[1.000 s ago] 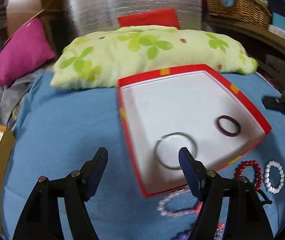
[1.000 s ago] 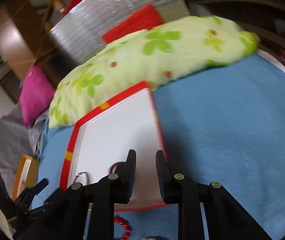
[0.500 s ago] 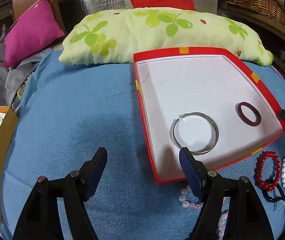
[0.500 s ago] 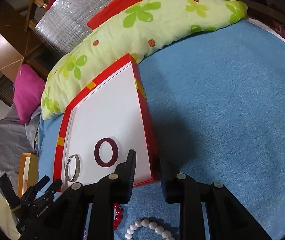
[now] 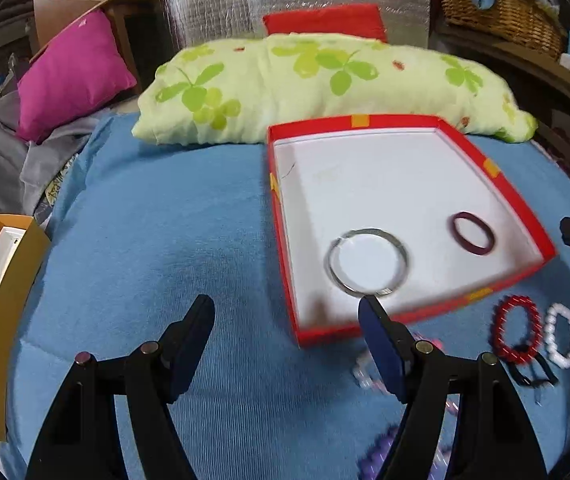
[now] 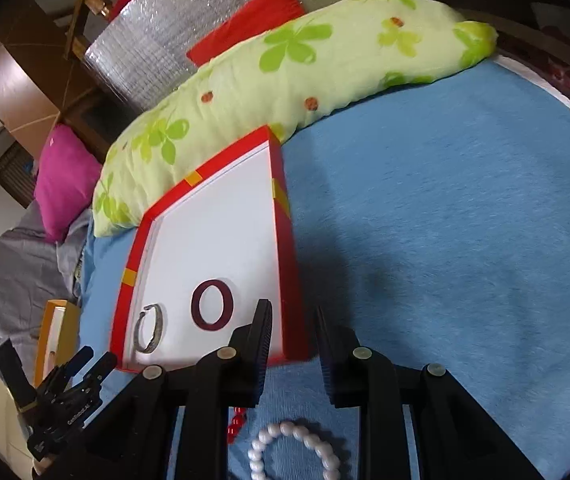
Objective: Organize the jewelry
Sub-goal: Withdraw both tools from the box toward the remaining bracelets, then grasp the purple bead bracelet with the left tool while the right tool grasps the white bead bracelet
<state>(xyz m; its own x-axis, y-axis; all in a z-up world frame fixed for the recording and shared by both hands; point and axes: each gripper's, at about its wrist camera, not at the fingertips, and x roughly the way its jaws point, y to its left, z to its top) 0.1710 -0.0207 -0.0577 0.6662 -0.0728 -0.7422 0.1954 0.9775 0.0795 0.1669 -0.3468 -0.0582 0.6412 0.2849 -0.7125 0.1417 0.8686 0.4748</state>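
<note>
Both grippers have backed off the red box [image 5: 525, 216] within the last second. Silver bangle [image 5: 367, 261] and maroon ring [image 6: 212, 309] now lie inside. Left gripper [image 5: 287, 322] wide, empty; right gripper [image 6: 293, 322] narrow, empty. Red beads [image 5: 519, 334] and white beads [image 6: 297, 454] remain on the bed: likely next.

Left hand-held gripper [image 5: 287, 320] wide open, right hand-held gripper [image 6: 293, 330] narrowly parted.

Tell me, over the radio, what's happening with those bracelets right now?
Both hand-held grippers empty: left wide open, right slightly open. Silver bangle and maroon ring in red box. Red and white bead bracelets outside. Nothing blocking.
</note>
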